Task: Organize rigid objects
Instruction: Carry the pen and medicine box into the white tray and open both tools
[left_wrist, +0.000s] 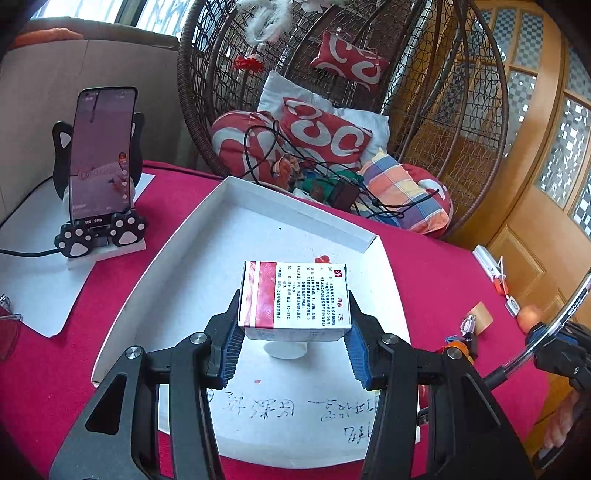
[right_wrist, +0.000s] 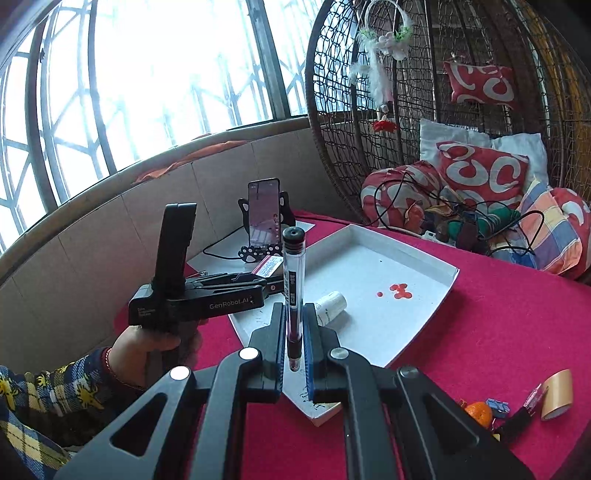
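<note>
My left gripper (left_wrist: 294, 321) is shut on a red-and-white medicine box (left_wrist: 293, 295), its blue pads pressing both sides, above the white tray (left_wrist: 295, 206). A small white bottle (left_wrist: 286, 349) lies on its side in the tray just under the box. My right gripper (right_wrist: 294, 325) is shut on a clear pen (right_wrist: 293, 280) with a black cap, which stands upright between its pads over the tray's near corner. In the right wrist view the left gripper (right_wrist: 258, 282) with the box (right_wrist: 269, 266) is to the left, and the bottle (right_wrist: 330, 304) lies behind the pen.
The tray (right_wrist: 406, 254) has red stains (right_wrist: 399, 290) and rests on a red tablecloth. A phone on a paw-shaped stand (left_wrist: 101, 162) stands at the left. A tape roll (right_wrist: 557, 393), an orange (right_wrist: 478, 411) and small items lie at the right. A wicker chair (left_wrist: 332, 92) with cushions is behind.
</note>
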